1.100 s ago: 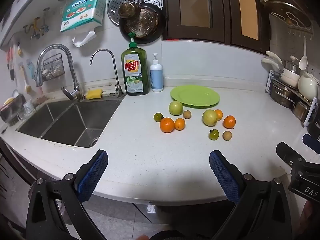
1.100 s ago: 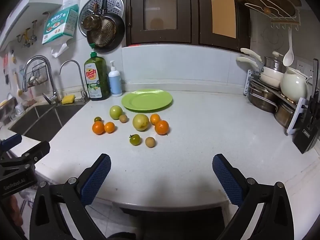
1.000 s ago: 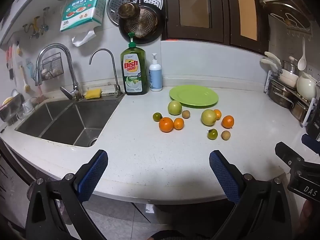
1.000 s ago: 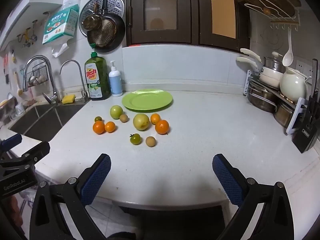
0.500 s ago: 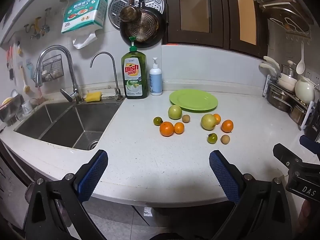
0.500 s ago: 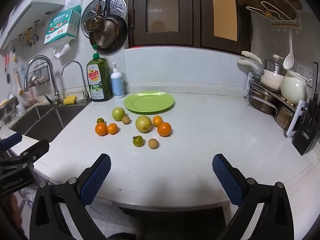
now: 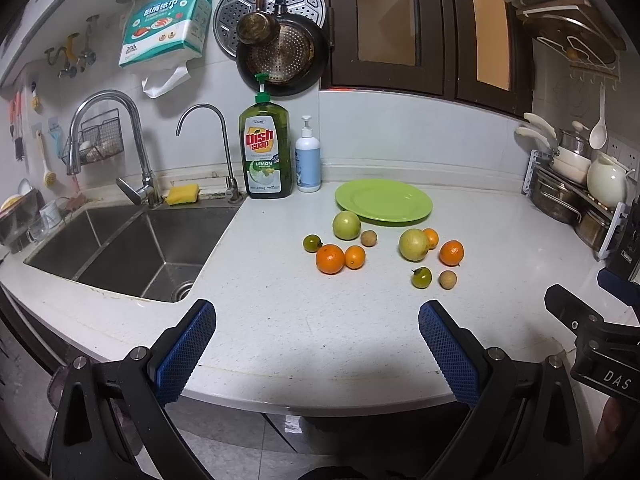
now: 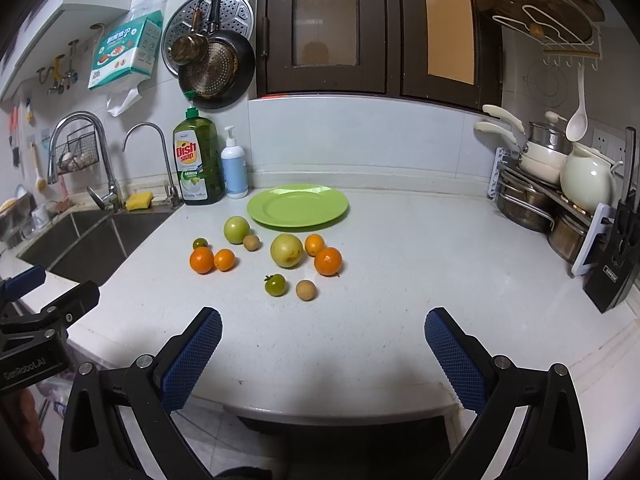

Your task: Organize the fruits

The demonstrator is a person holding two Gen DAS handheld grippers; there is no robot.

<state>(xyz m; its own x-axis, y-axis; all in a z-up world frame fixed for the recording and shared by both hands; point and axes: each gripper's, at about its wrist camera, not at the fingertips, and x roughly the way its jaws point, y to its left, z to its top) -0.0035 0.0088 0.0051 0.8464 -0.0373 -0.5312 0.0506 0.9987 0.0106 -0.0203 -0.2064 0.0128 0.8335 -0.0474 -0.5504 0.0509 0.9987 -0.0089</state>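
Observation:
Several loose fruits lie on the white counter in front of an empty green plate (image 7: pixel 383 201) (image 8: pixel 297 204): a green apple (image 7: pixel 346 225) (image 8: pixel 236 229), a yellow-green apple (image 7: pixel 413 244) (image 8: pixel 286 250), oranges (image 7: pixel 330 259) (image 8: pixel 327 261), small green tomatoes (image 7: pixel 421 278) (image 8: pixel 275 284) and small brown fruits (image 7: pixel 447 279) (image 8: pixel 306 290). My left gripper (image 7: pixel 316 344) is open and empty at the counter's front edge, well short of the fruit. My right gripper (image 8: pixel 322 344) is open and empty too, beside it on the right.
A steel sink (image 7: pixel 120 248) with taps lies to the left. A dish soap bottle (image 7: pixel 265 156) and a lotion bottle (image 7: pixel 308 164) stand at the back wall. A pot rack (image 8: pixel 552 196) and a knife block (image 8: pixel 616 264) stand at the right.
Both grippers have moved slightly forward towards the counter and fruit. Both stay open and empty. The fruit has not moved.

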